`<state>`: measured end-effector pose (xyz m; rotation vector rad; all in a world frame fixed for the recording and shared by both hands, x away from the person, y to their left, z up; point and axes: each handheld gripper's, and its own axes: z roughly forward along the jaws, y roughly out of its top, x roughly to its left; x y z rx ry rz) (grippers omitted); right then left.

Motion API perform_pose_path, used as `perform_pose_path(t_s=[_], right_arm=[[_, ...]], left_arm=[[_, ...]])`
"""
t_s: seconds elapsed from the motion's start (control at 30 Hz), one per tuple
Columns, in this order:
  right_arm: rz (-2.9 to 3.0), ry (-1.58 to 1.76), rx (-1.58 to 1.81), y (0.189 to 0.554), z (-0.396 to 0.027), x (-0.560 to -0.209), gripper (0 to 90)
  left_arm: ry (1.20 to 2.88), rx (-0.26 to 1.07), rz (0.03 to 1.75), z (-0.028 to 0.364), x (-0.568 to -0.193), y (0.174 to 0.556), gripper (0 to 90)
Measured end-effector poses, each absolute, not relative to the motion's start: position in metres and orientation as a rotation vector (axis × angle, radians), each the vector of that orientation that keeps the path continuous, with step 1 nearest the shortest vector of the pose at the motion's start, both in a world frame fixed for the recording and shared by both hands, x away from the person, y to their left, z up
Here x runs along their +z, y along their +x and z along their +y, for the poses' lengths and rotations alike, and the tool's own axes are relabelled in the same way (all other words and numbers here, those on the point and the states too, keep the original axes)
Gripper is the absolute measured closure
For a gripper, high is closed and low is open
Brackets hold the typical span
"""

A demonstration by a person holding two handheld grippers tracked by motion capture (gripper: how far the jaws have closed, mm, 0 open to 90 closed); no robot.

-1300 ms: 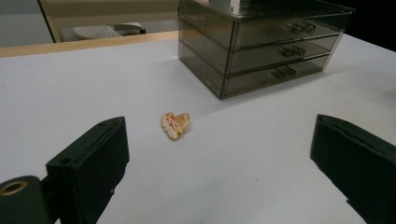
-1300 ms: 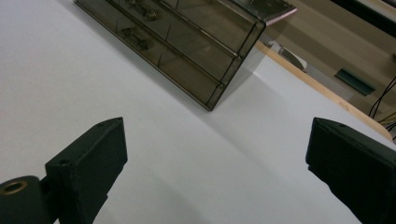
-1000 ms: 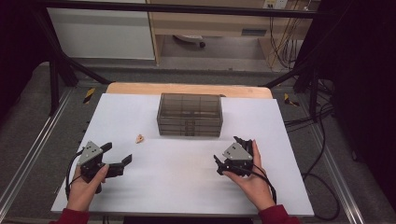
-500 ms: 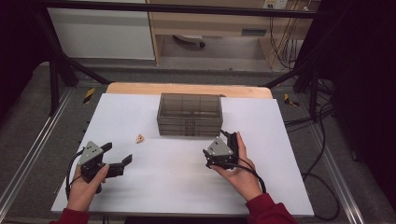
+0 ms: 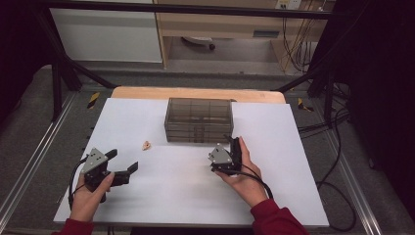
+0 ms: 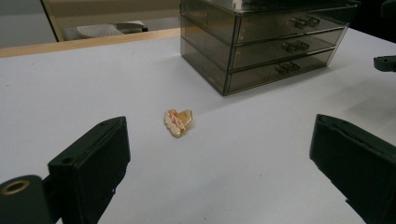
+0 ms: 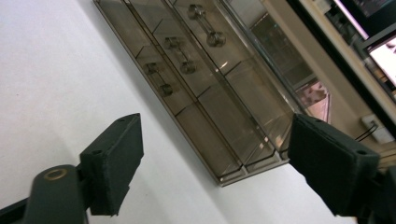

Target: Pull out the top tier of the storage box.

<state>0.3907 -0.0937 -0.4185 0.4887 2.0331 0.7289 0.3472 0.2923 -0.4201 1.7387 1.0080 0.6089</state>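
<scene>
A smoky see-through drawer chest (image 5: 199,120) with three drawers stands at the back middle of the white table (image 5: 176,196). A small gold and pink clip (image 5: 146,145) lies to its front left. My left gripper (image 5: 123,160) rests at the near left, open, aimed at the clip (image 6: 178,122) with nothing between its jaws (image 6: 219,135). My right gripper (image 5: 233,143) is turned on its side just in front of the chest's right end. Its jaws (image 7: 215,140) have just been closing a little but stand open and empty, and they frame the lower right of the chest front (image 7: 201,88).
A wooden table edge (image 5: 195,93) runs behind the chest. Metal frame rails (image 5: 29,161) flank the table, and cables (image 5: 337,161) lie on the floor at the right. The right gripper's jaw tip (image 6: 385,63) pokes in at the right of the left gripper view.
My right hand has slid left and forward to the chest's front, its jaws a bit narrower. The left hand, the clip and the chest have not moved.
</scene>
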Motion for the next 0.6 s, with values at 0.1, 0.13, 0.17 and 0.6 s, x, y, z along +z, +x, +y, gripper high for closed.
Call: perform_pose_path(t_s=[0.1,0.13,0.17,0.6], right_arm=[[2.011,0.427,0.704,0.391,-0.088,-0.421,27.9],[2.009,0.411,0.700,0.392,-0.086,-0.422,30.0],[2.007,0.402,0.691,0.393,-0.084,-0.424,32.4],[1.927,0.282,0.587,0.403,-0.071,-0.426,53.0]], left_arm=[[1.744,0.611,1.007,0.292,-0.420,0.347,5.4],[1.746,0.607,1.008,0.292,-0.421,0.346,5.4],[1.746,0.607,1.008,0.292,-0.421,0.346,5.4],[1.760,0.610,1.000,0.290,-0.421,0.347,5.9]])
